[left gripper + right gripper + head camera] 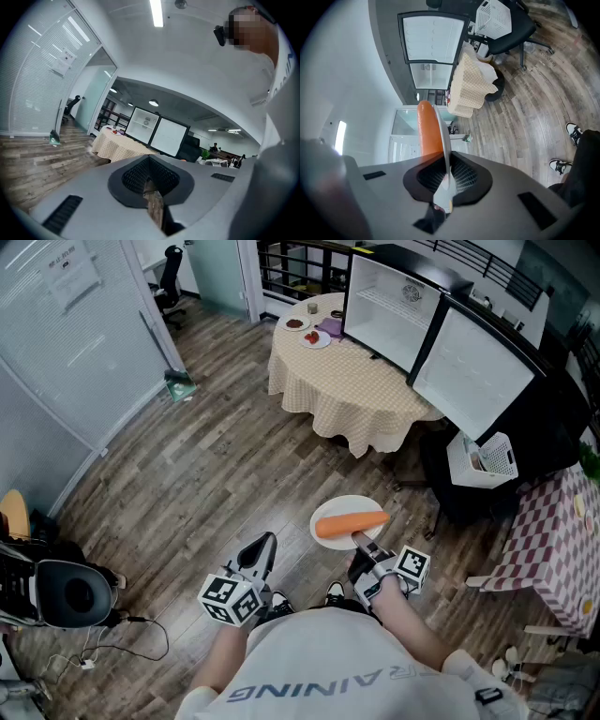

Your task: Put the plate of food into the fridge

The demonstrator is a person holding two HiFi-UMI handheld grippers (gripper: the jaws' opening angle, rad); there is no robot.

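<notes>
The right gripper (362, 543) pinched the plate (339, 507) rim at 6 o'clock; the carrot (352, 524) lay lengthwise from 9 to 3 o'clock; left gripper (262, 549) jaws pressed together

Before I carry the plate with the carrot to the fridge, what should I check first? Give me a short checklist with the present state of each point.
1. Right gripper shut on the plate rim: ok.
2. Carrot rests on the plate: ok.
3. Plate held exactly level: cannot tell.
4. Fridge door open: ok.
5. Room inside the fridge: ok, shelves look bare.
6. Left gripper holds nothing, free to help: ok.
</notes>
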